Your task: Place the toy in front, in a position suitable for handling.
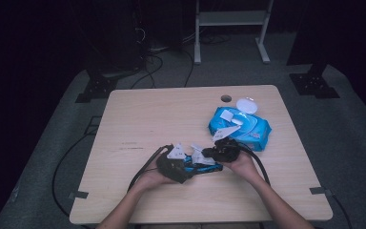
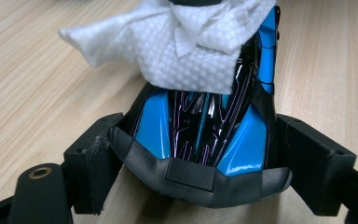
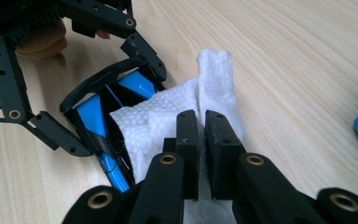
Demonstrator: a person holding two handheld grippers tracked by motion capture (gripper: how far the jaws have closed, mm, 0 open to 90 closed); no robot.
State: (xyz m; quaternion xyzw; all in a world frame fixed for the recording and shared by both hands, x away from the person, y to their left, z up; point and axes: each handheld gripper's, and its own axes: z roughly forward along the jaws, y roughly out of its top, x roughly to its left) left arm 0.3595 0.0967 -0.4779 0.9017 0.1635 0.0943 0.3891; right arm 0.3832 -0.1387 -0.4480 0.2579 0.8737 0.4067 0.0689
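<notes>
We work over the pale wood-grain counter (image 1: 138,119), its matt top bare at left. Far right lies the soft blue wet-wipe pack (image 1: 240,127), lid flipped open for reach. Near centre, our left gripper (image 2: 191,158) clamps its jaws on the glossy blue-and-black toy car (image 2: 200,126) to steady it, while our right gripper (image 3: 204,154) pinches the dimpled white wipe (image 3: 168,121) shut-jawed, draped over the car to clean it.
</notes>
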